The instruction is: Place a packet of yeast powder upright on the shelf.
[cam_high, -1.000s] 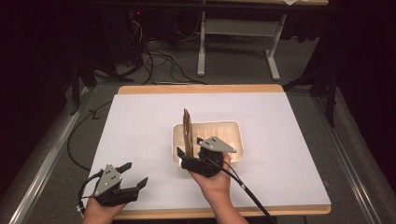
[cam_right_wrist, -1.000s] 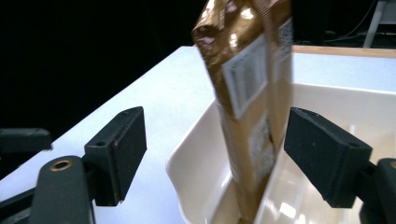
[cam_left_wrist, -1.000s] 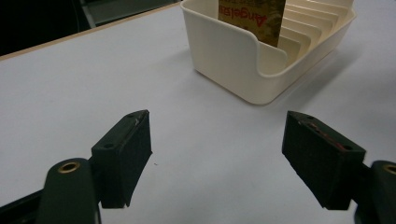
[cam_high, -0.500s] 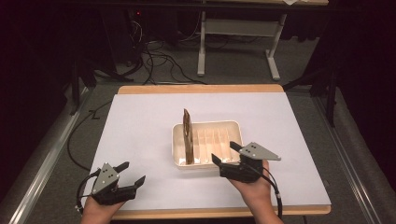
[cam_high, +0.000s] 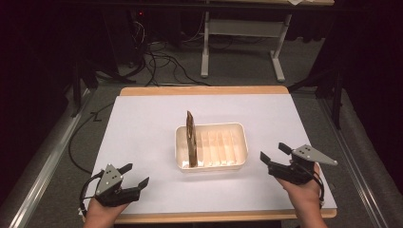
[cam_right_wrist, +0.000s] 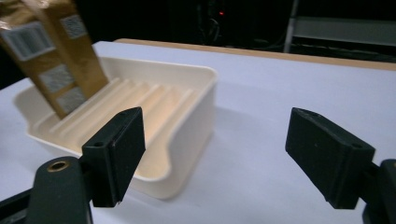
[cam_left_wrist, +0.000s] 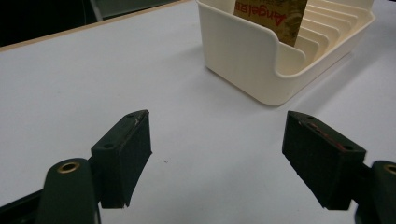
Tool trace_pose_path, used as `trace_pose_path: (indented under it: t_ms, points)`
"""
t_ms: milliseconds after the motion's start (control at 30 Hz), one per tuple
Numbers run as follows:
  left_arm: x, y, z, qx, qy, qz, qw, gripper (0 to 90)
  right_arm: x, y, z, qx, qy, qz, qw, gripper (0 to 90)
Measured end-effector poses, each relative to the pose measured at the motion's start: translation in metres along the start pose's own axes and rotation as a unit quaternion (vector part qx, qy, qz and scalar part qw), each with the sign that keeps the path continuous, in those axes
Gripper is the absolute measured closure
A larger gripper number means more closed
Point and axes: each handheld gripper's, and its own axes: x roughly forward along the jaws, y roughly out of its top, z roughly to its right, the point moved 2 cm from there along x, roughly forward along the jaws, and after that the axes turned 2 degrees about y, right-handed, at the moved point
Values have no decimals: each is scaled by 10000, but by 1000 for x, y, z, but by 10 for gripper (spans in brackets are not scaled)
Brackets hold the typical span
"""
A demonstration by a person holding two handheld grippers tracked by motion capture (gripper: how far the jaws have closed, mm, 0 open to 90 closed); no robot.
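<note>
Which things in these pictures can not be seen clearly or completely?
- Packet: its top is cut off by the upper edge in the left claw view; the print reads only partly.
- Packet labels: blurred in the right claw view, unreadable.
- Rack: its left slots hide behind the packet in the high view.

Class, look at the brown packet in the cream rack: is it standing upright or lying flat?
Upright: the packet stands on edge in the rack's leftmost slot.

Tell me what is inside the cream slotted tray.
One flat golden-brown packet stands on edge in the leftmost slot of the cream slotted tray. The other slots look empty. The tray wall hides the packet's bottom edge.
</note>
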Motion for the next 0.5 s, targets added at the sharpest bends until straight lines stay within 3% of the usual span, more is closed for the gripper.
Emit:
trace_pose_path:
  t_ms: [100, 200, 333, 500]
  points:
    - [0, 0, 0, 4, 18, 1, 10000, 242, -12, -8, 17, 38, -148, 50, 9999, 204]
    - [0, 0, -1, 10, 50, -35, 10000, 241, -24, -30, 32, 147, -311, 175, 9993, 207]
    - [0, -1, -3, -115, 149, -44, 9998, 240, -31, -53, 51, 176, -456, -82, 9988, 217]
    - [-4, 1, -2, -189, 245, 24, 9995, 239, -29, -61, 66, 382, -453, -184, 9981, 218]
